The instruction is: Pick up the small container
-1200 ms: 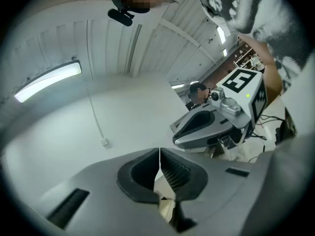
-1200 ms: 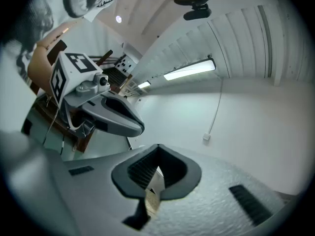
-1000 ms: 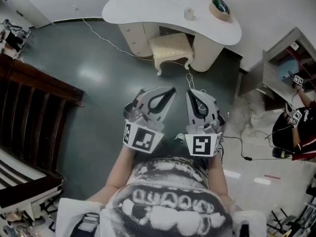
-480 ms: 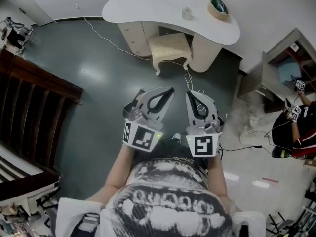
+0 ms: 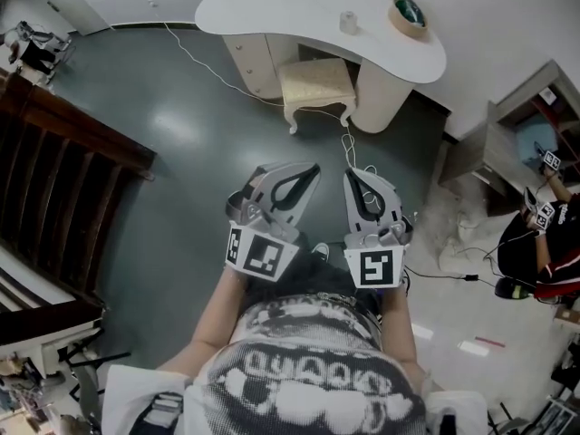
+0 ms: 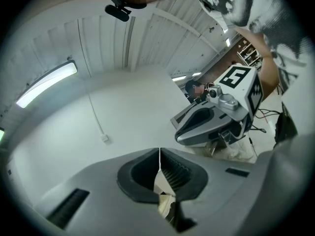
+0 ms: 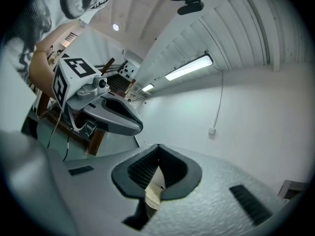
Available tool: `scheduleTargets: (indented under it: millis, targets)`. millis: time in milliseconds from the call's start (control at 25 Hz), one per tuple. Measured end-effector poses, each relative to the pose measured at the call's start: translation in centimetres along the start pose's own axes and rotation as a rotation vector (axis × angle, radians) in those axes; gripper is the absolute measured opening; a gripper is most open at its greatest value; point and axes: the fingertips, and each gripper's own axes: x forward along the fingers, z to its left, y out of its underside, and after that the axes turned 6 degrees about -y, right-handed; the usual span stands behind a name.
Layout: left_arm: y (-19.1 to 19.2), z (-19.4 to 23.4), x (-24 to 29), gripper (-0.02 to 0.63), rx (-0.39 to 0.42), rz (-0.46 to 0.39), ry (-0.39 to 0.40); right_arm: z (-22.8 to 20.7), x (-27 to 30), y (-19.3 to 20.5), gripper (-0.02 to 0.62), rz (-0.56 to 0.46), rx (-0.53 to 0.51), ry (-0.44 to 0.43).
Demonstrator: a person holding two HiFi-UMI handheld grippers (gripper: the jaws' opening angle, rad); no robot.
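1. Gripping nothing, the left gripper (image 6: 159,154) has its jaws pressed together, the ribbed pads meeting along one thin line. The right gripper (image 7: 158,162) is likewise closed and empty. Both are held side by side in front of the person, pointing toward the desk (image 5: 272,7).
2. Hazard, closed jaws: tips that arrive pressed together would act as a blunt wedge and push or tip the target. Spread the chosen gripper before it reaches the desk top.
3. Hazard, floor: a thin cable (image 5: 204,66) crosses the dark floor and runs on toward the stool (image 5: 315,82). It probably lies across the walking path, so a foot could snag it.
4. Hazard, reach: the stool stands partly under the desk, between the person and the target. A long reach over it is likely. A low gripper could strike the desk edge.
5. Hazard, neighbour: a ring-shaped object (image 5: 408,14) with a dark green centre lies on the same top, near the target on its right. A wide sweep from that side could knock it.
6. Target: the small container (image 5: 348,23) stands upright on the white desk top, right of centre and well apart from both grippers. It appears pale, short and cylindrical. Finer detail is too small to tell. It is probably light, so an off-centre pinch may topple it.
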Motion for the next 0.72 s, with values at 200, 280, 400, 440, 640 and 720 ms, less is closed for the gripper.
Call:
scheduleTargets:
  millis: [200, 280, 400, 440, 640, 720]
  targets:
    - [0.5, 0.1, 0.2, 0.006, 0.005, 0.021, 0.009, 0.0, 0.5, 0.7, 0.002, 0.012, 0.025, -0.012]
    - [0.7, 0.5, 0.6, 0.006, 0.006, 0.022, 0.012, -0.3, 1.2, 0.8, 0.002, 0.001, 0.029, -0.013]
    - [1.3, 1.0, 1.6, 0.006, 0.010, 0.020, 0.021, -0.7, 2.4, 1.3, 0.002, 0.006, 0.033, -0.016]
    - [1.6, 1.2, 1.9, 0.006, 0.012, 0.019, 0.026, -0.9, 2.8, 1.4, 0.002, 0.010, 0.032, -0.017]
    - [3.6, 3.1, 4.3, 0.006, 0.024, 0.013, 0.041, -2.3, 6.1, 2.5, 0.002, 0.014, 0.039, -0.007]
    - [4.7, 4.3, 5.4, 0.006, 0.019, 0.012, 0.047, -2.8, 8.0, 2.9, 0.002, 0.022, 0.039, -0.009]
